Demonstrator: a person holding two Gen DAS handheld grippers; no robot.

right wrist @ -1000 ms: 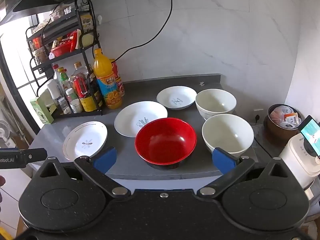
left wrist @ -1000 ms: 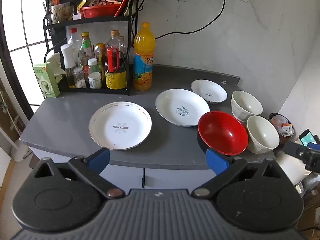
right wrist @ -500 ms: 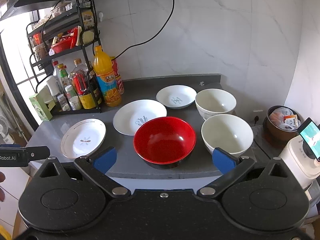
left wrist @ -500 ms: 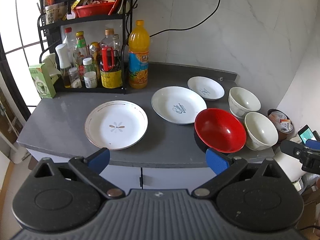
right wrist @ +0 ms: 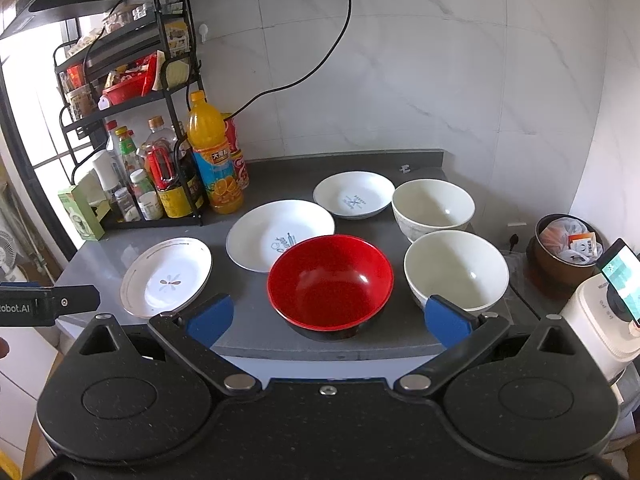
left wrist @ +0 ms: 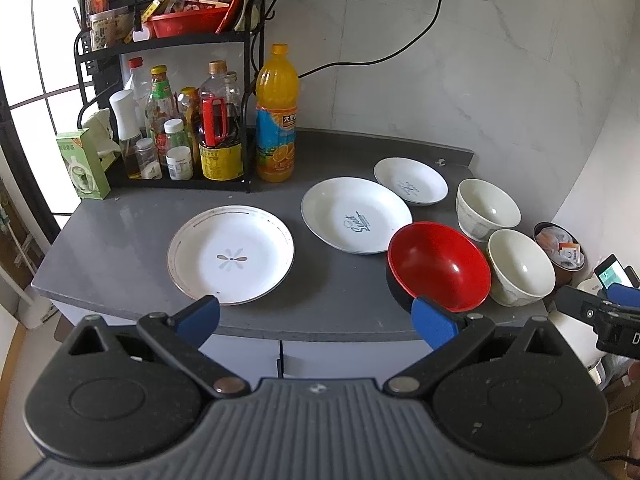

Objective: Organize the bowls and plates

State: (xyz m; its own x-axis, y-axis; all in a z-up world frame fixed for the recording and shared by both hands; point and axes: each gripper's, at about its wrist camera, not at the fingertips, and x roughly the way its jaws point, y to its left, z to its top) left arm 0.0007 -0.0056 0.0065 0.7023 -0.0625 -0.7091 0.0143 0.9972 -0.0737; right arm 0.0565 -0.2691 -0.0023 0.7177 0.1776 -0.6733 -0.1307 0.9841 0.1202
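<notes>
Over the last second almost nothing on the tabletop (left wrist: pixel 132 216) is changed: only the two views are shifted a little, the dishes being seen slightly lower and nearer than before, so it is judged that both tools are being brought slowly toward the work. No dish is moved yet. The fingers of the left gripper (left wrist: pixel 316 318) are spread wide and nothing is held between them; the same is seen for the right gripper (right wrist: pixel 328 316). The flower plate (left wrist: pixel 230 254) lies at the near left, the lettered plate (left wrist: pixel 356 215) in the middle, and the small plate (left wrist: pixel 410 181) further back to the right. The red bowl (right wrist: pixel 330 281) stands at the near edge, touching or overlapping the lettered plate's rim. Two white bowls are placed at the right, the near white bowl (right wrist: pixel 456 269) and the far white bowl (right wrist: pixel 433 208). The task is therefore judged to be at its very start, with stacking not yet begun.
</notes>
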